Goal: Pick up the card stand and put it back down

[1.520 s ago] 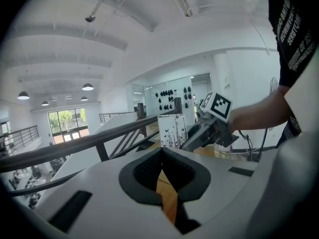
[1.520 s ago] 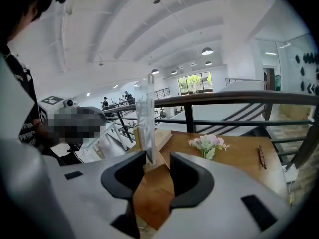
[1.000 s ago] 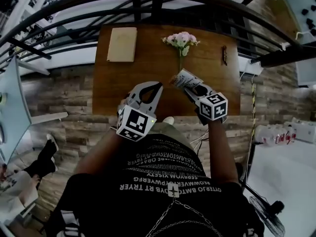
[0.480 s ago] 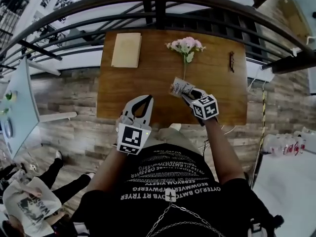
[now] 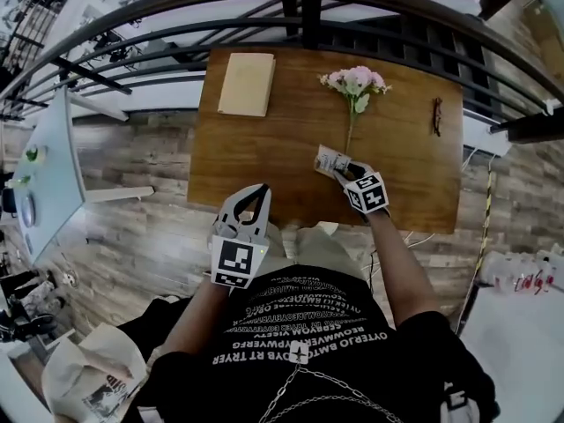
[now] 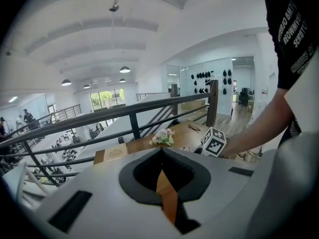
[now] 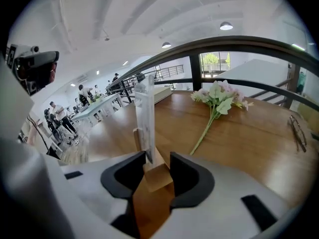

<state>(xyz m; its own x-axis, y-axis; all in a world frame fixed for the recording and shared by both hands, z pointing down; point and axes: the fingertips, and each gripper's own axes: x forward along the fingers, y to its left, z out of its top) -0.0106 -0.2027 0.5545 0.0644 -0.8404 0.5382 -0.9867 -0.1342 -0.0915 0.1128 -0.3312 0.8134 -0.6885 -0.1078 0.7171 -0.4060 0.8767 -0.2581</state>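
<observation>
The card stand [image 7: 147, 114] is a clear upright card in a small wooden base. My right gripper [image 7: 155, 167] is shut on that base, one pad on each side. In the head view the card stand [image 5: 330, 159] sits low over the wooden table [image 5: 264, 152], right of centre, with the right gripper [image 5: 343, 171] just behind it. Whether the base touches the wood is unclear. My left gripper [image 5: 260, 189] hovers at the table's near edge, jaws closed tip to tip with nothing in them. The left gripper [image 6: 160, 152] points across the table.
Pink flowers [image 5: 355, 82] lie at the back of the table, the stem running toward the stand. A tan notebook [image 5: 247, 84] lies back left and glasses [image 5: 436, 115] at the far right. A dark railing [image 5: 300, 3] runs behind the table.
The right gripper has sunk toward the table with the card stand still in it. The left gripper has drawn back toward the near edge and dipped a little.
</observation>
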